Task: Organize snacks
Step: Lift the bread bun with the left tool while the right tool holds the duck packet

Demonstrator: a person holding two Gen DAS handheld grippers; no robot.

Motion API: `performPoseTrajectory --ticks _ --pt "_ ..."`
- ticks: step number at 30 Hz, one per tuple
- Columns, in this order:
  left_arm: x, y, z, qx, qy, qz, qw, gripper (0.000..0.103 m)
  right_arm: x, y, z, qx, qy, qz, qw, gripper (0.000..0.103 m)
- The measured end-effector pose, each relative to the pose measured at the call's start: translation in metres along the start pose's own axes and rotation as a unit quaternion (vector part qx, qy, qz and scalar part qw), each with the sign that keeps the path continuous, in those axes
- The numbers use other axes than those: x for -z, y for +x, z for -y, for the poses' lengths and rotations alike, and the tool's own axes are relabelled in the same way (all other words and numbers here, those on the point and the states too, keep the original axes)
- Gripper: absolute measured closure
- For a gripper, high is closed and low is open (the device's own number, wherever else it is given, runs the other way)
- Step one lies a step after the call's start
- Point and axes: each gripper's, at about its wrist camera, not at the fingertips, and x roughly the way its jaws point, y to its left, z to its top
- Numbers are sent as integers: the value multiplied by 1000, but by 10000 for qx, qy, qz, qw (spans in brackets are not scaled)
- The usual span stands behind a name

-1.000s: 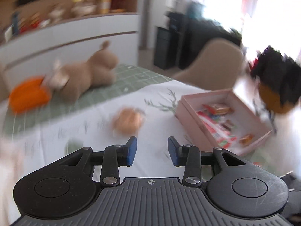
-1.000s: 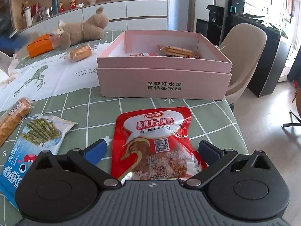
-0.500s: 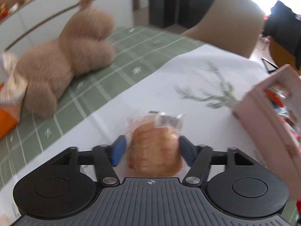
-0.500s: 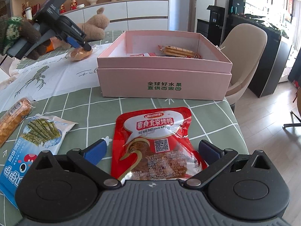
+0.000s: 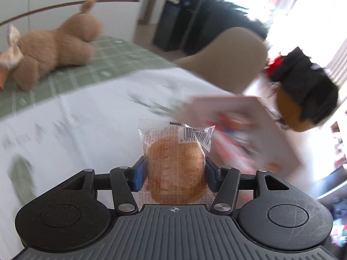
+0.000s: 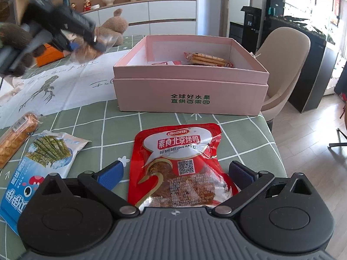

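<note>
My left gripper (image 5: pixel 174 173) is shut on a round cake in a clear wrapper (image 5: pixel 175 162) and holds it above the white cloth, left of the pink box (image 5: pixel 249 130). In the right wrist view the left gripper (image 6: pixel 84 43) and the cake (image 6: pixel 89 51) hang in the air left of the pink box (image 6: pixel 190 95), which holds several snacks. My right gripper (image 6: pixel 174 173) is open, low over the table, with its fingers on either side of a red snack pouch (image 6: pixel 180 164) that lies flat.
A blue seaweed snack bag (image 6: pixel 41 162) and a long wrapped biscuit (image 6: pixel 15 138) lie at the left. A plush toy (image 6: pixel 112 29) and an orange item (image 6: pixel 48 53) lie at the back. A beige chair (image 6: pixel 284 65) stands beyond the table's right edge.
My left gripper closed on the round cake, lifted it off the white cloth and swung toward the pink box. My right gripper has not moved.
</note>
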Motion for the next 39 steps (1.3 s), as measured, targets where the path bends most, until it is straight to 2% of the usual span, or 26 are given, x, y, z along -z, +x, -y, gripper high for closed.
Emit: performPoseTrajectory --ticks 4,8,9,10,13,15,18,21,22,26,29,30,34,36,37,39 --pt "70 -22 57 428 36 -338 9985 44 -1 -1 2 -90 -65 -54 9999 0" --pt "134 -34 81 612 -374 -695 9950 44 -6 -2 17 -406 151 -44 9991 0" --pt "146 -40 82 535 -566 -483 9958 44 -7 -2 23 -445 266 -49 9986 0" --pt "152 -43 83 471 -627 -435 9960 45 -8 -2 23 -479 123 -105 9987 0" --pt "165 -49 83 368 -722 -427 9958 45 -6 -1 14 -358 -363 -240 9984 0" --pt "171 -56 84 248 -699 -418 9964 45 -7 -1 13 -525 -503 -289 9969 0" --pt "179 -63 80 48 -750 -310 9967 45 -10 -3 25 -673 -353 -336 9965 0" --pt "184 -56 91 151 -554 -524 9970 44 -7 -5 41 -463 -67 -266 9985 0" --pt "185 -53 99 80 -405 -545 9977 44 -7 -6 44 -411 -20 -293 9987 0" --pt "182 -50 112 -724 133 -571 9956 44 -13 -4 35 -315 -137 -642 9973 0" --pt "181 -54 100 -1273 167 -537 9903 44 -17 -1 24 -290 -28 -680 9973 0" --pt "181 -57 94 -1363 99 -525 9892 44 -18 1 20 -259 -7 -657 9975 0" --pt "180 -61 85 -1334 -35 -528 9896 44 -22 10 3 -73 -116 -566 9983 2" --pt "181 -62 87 -1332 -14 -535 9896 44 -25 6 -2 -159 -226 -530 9982 18" --pt "180 -62 89 -1297 -18 -538 9901 44 -26 5 -4 -214 -303 -592 9976 20" --pt "178 -60 93 -1186 -29 -536 9915 44 -26 -2 -1 -264 -345 -614 9972 38"
